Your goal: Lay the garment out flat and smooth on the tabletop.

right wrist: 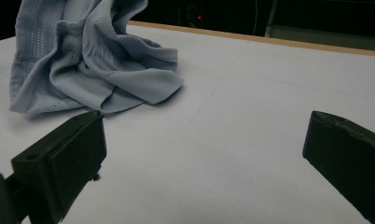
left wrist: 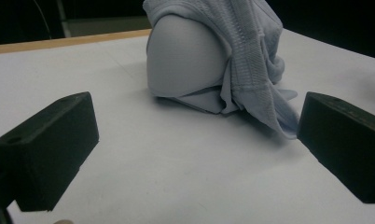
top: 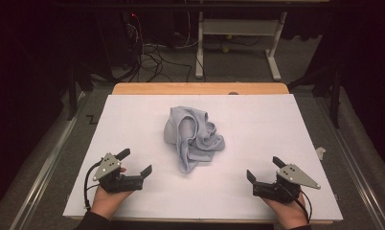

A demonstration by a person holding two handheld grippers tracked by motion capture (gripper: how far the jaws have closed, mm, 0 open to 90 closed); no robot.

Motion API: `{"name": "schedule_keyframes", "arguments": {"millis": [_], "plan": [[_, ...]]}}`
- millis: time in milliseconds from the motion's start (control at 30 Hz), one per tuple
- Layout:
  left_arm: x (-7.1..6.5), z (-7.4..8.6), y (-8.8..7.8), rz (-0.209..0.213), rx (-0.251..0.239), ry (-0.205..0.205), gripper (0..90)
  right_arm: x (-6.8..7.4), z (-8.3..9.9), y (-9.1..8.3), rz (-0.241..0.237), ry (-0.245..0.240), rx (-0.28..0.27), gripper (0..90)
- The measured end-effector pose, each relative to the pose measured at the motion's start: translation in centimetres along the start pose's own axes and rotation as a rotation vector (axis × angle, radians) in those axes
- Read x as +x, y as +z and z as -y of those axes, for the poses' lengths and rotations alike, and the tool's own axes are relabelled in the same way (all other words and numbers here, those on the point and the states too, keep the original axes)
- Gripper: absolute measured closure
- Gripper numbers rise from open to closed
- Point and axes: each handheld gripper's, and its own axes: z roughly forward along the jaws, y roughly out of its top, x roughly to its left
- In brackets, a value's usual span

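High view first: a pale blue-grey garment (top: 193,138) lies crumpled in a heap at the middle of the white-covered desk (top: 277,124), with the left tool (top: 134,163) and the right tool (top: 262,168) resting near the front edge, one on either side of it and both well apart from the cloth. Each tool has its jaws spread wide with nothing between them.

From where I stand, the work looks to be at its very start, a reach for the cloth. To do it well, I would pick out a real edge or hem instead of biting into the bunched middle (the ribbed band (left wrist: 251,60) draped over the rounded mound in the left gripper view looks a fair candidate). In the right gripper view the flat flap (right wrist: 148,88) lying nearest on the desk seems easiest to pinch as a single layer. Coming in low and level should keep the jaws from pushing the heap away.

No box, bin or tray stands on the desk.
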Motion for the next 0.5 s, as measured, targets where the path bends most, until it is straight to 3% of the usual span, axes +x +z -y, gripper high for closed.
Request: {"name": "schedule_keyframes", "arguments": {"millis": [500], "plan": [[-0.05,0.02,0.02,0.009,-0.006,0.011,0.0,-0.42,0.02,0.06,0.0,0.003,-0.007,0.1]]}}
